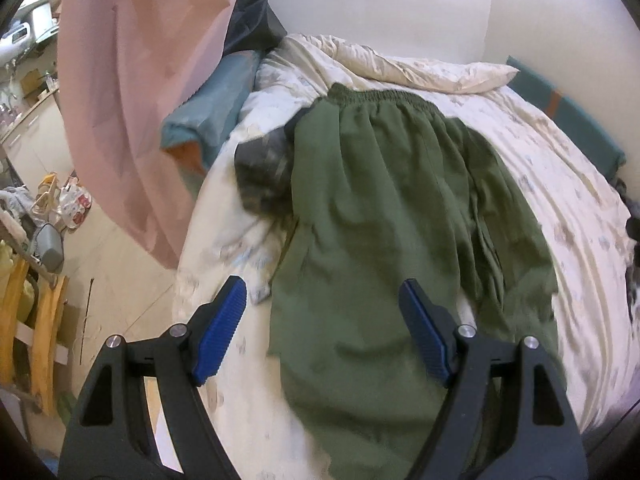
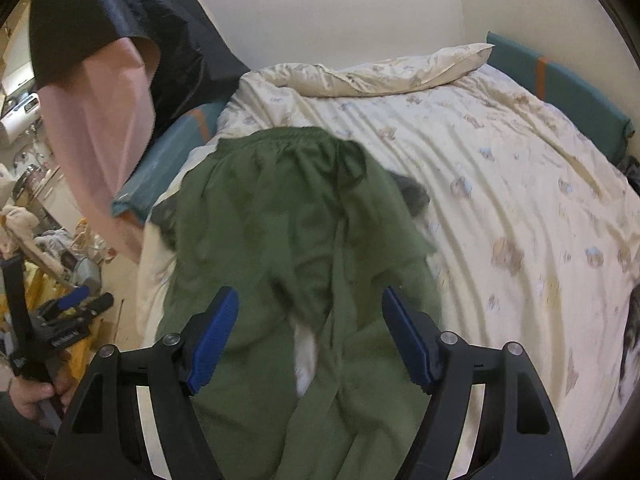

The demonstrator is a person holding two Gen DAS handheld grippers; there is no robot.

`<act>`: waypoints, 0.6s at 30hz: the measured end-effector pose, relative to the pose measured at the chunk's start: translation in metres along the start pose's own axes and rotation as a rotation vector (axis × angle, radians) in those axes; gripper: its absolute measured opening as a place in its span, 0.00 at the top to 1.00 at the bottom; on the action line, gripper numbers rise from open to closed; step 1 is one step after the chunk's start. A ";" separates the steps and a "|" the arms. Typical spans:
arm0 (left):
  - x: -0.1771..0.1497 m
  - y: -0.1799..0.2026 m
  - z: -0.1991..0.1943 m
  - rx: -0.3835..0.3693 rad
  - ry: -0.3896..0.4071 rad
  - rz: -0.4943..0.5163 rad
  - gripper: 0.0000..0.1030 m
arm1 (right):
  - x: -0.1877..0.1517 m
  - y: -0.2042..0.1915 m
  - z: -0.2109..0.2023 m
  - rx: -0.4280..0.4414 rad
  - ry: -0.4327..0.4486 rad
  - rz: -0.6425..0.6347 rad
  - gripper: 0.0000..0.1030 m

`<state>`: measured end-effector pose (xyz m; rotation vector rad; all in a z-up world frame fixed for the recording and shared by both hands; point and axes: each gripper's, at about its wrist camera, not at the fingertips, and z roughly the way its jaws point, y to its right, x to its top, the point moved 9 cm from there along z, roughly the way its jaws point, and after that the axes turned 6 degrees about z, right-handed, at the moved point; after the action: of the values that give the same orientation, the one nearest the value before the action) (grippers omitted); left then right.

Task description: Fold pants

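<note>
Above, both claws, left gripper (image 1: 322, 300) and right gripper (image 2: 310, 312), gape empty over green pants (image 1: 384, 216); grabbing the bedsheet (image 2: 500, 168) too risks bunching

No text, label or number in either view is sharp enough to read.
</note>
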<state>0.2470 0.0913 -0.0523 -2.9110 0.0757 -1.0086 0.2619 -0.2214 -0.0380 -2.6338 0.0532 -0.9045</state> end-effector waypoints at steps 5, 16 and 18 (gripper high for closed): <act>-0.050 0.008 -0.024 -0.037 -0.002 -0.031 0.26 | -0.051 -0.007 -0.026 0.020 -0.022 -0.001 0.26; -0.124 0.037 -0.056 -0.061 0.019 -0.031 0.26 | -0.156 0.017 -0.044 -0.019 -0.107 0.025 0.26; -0.134 0.047 -0.056 -0.071 0.021 -0.017 0.26 | -0.174 0.029 -0.039 -0.036 -0.135 0.046 0.26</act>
<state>0.1061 0.0506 -0.0941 -2.9692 0.0896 -1.0613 0.1030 -0.2349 -0.1217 -2.7081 0.0958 -0.7152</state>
